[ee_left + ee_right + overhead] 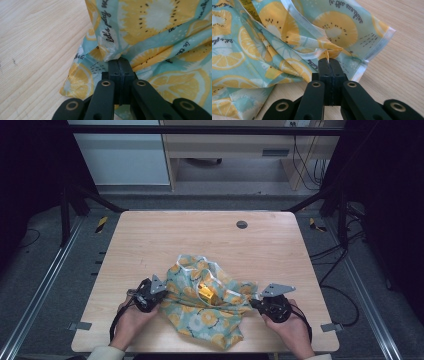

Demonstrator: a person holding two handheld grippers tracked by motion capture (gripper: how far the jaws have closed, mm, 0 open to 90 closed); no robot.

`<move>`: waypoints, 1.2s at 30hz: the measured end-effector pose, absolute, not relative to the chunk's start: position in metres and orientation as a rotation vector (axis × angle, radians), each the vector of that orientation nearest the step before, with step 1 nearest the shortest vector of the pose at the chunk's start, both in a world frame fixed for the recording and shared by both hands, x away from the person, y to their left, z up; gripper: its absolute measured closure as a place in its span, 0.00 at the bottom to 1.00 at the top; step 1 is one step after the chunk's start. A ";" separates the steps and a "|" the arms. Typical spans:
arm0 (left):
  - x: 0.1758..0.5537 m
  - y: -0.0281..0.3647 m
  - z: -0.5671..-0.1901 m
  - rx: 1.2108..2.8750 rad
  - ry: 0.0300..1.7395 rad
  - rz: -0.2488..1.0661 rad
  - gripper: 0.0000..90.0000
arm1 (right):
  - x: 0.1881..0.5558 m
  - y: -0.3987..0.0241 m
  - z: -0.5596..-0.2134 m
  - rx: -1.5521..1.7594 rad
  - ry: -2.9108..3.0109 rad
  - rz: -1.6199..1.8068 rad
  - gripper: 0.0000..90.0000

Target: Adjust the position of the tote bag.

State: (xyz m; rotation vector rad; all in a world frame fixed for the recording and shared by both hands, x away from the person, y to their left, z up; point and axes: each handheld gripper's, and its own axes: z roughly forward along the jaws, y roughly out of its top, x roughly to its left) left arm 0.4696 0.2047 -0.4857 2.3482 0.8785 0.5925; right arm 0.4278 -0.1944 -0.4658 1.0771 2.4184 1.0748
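Thin, glossy cloth [207, 302] printed with yellow citrus slices on pale teal is seen crumpled near table's [150, 240] front edge, pale hem tape along its border. Left gripper [161, 296], jaws pressed together, is clamped on fold at cloth's left side. Right gripper [256, 301] is likewise closed on gathered hem at cloth's right side. Table is light wood-grain, corners rounded, dark round grommet [241, 224] near back edge.

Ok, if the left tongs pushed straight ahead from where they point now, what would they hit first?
The left tongs are shut on a fold of the fruit-print cloth, so going on they would push into the bunched cloth right ahead. What lies under or behind it is hidden.
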 end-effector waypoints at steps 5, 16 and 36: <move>0.465 0.207 -0.482 2.337 0.884 0.603 0.90 | 0.424 -0.197 -0.465 1.067 2.402 1.091 0.93; 0.433 0.224 -0.435 2.107 0.874 0.621 0.38 | 0.392 -0.209 -0.438 1.069 2.243 1.211 0.33; 0.514 0.092 -0.373 2.312 0.762 0.412 0.31 | 0.411 -0.181 -0.434 1.018 2.282 1.225 0.48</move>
